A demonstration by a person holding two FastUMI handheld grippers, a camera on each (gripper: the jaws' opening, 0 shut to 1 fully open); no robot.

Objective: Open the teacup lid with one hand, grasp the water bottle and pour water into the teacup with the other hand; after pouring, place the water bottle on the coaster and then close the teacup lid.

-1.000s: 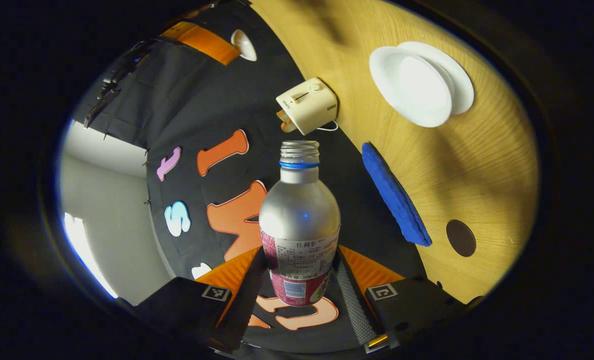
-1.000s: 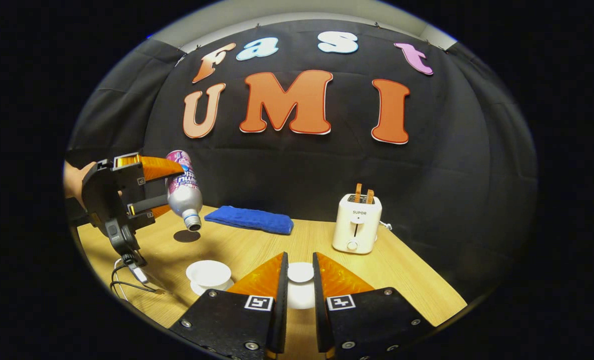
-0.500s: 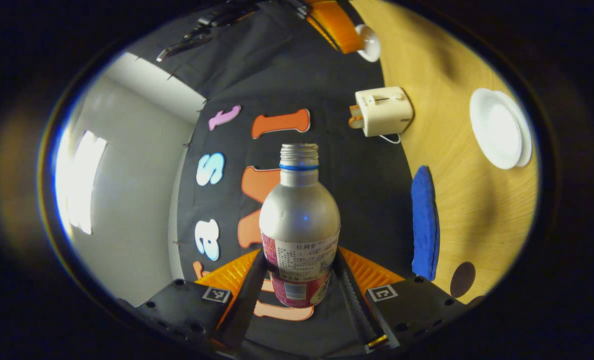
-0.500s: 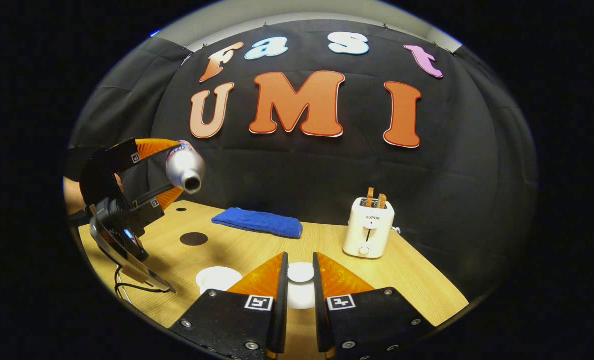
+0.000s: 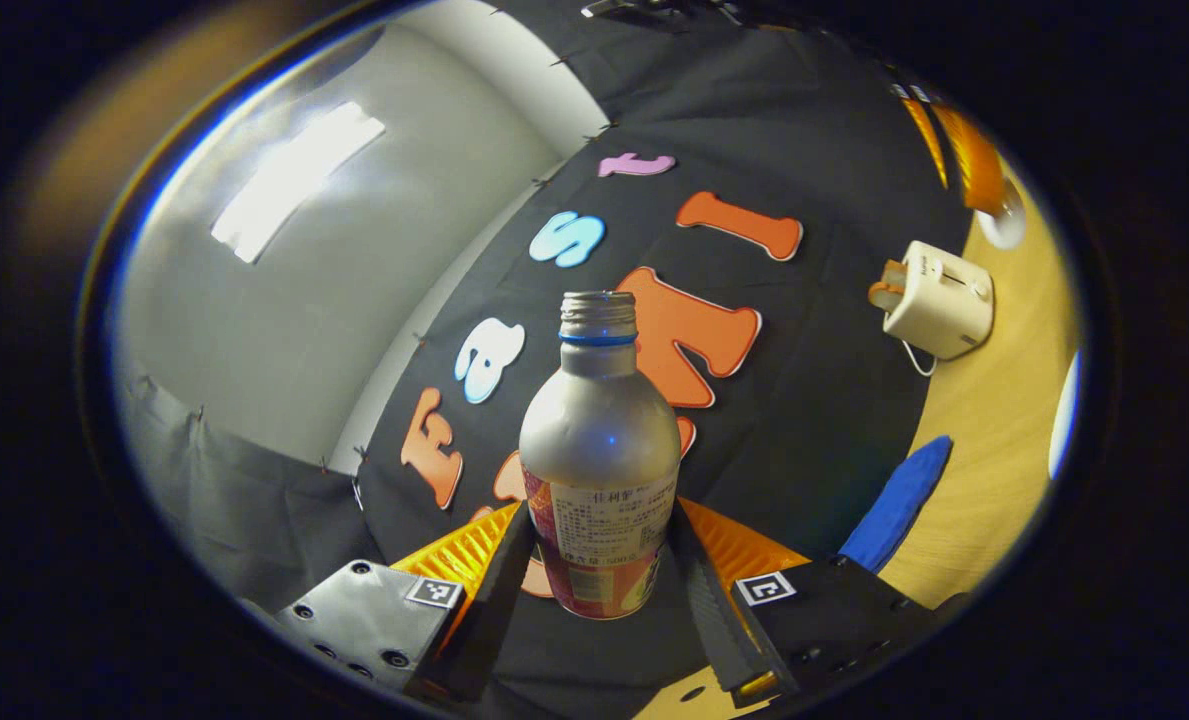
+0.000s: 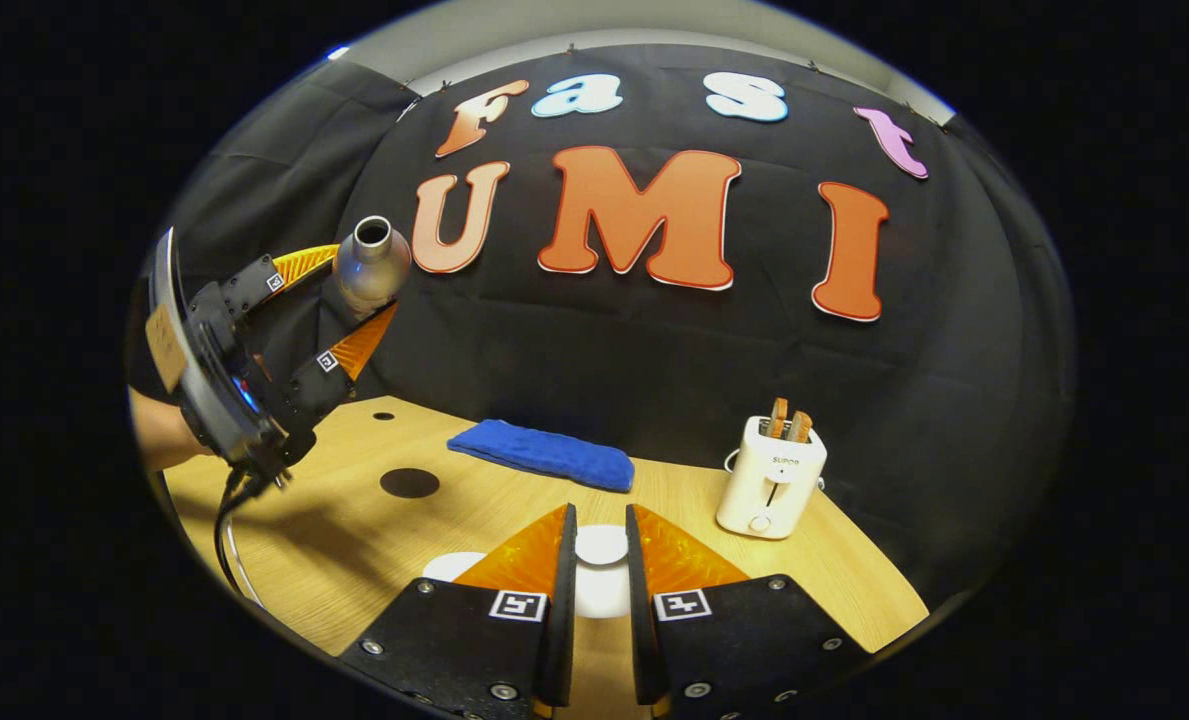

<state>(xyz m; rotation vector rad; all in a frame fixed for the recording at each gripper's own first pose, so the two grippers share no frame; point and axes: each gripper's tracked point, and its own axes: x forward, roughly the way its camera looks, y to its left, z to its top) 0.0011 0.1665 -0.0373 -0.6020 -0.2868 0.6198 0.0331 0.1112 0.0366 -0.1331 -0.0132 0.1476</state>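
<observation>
While the left gripper (image 5: 599,555) clamps the bottle (image 5: 599,450) aloft, the right gripper (image 6: 599,560) pinches the lid (image 6: 601,545). Both sets of jaws grip tight.

Teacup (image 6: 451,566) mostly hidden behind right claw (image 6: 599,560); lid (image 6: 601,575) partly.

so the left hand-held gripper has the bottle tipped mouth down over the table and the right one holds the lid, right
Not quite: the bottle in the left hand-held gripper is tipped mouth up, not down, as the right gripper view shows. The right hand-held gripper does hold the lid.
</observation>
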